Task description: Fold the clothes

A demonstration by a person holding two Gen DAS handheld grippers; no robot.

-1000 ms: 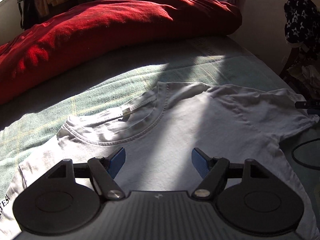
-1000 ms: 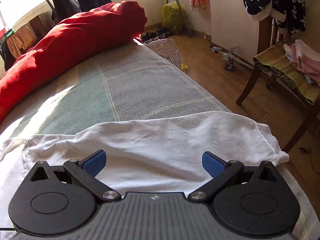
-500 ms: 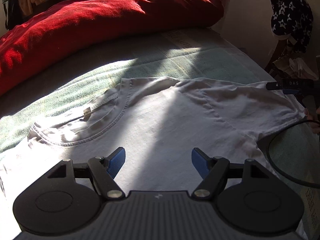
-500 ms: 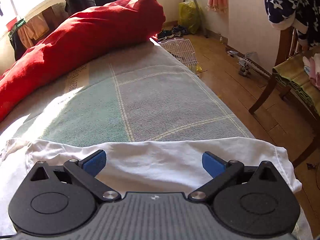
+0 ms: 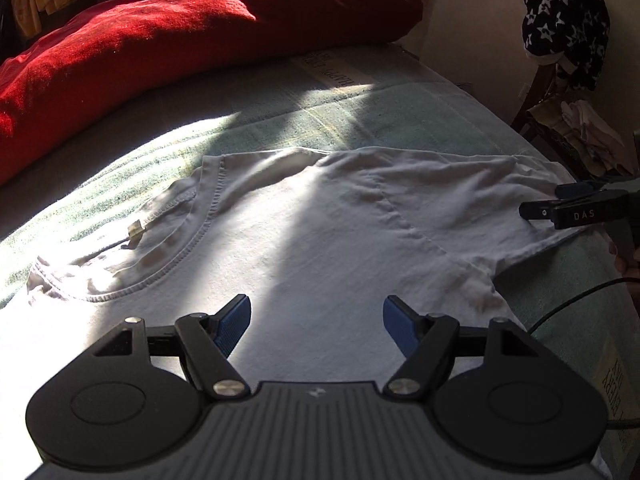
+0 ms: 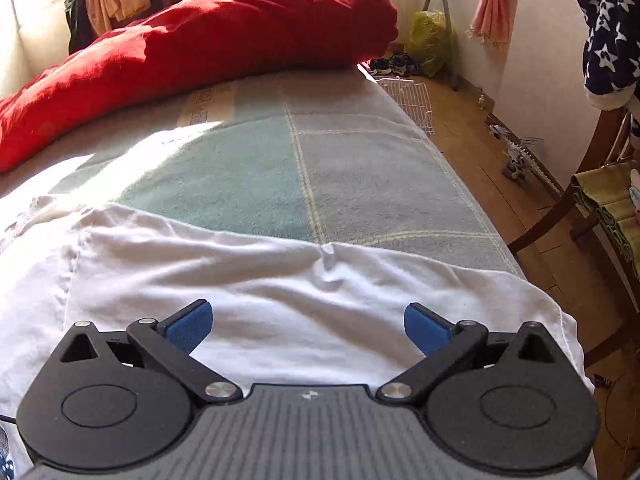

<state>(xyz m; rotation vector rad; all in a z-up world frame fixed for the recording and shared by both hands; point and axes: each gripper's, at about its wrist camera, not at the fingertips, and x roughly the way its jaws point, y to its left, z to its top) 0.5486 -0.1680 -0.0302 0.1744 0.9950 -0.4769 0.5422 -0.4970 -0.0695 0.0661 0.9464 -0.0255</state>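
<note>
- Lying spread flat on a pale green checked bed cover (image 5: 120,168) is a white cotton T-shirt (image 5: 320,240), its ribbed neckline (image 5: 188,232) toward the left in the left wrist view.
- The left gripper (image 5: 316,320) hovers over the shirt's chest, blue-padded jaws spread wide, gripping nothing.
- The right gripper (image 6: 308,326) hangs above the shirt's sleeve (image 6: 300,292) near the bed's right edge, jaws likewise wide apart and empty.
- A bulky red duvet (image 6: 200,48) lies piled along the far side of the bed.

Red duvet (image 5: 192,36) on checked blanket (image 6: 360,168), chair (image 6: 600,184) beside.
</note>
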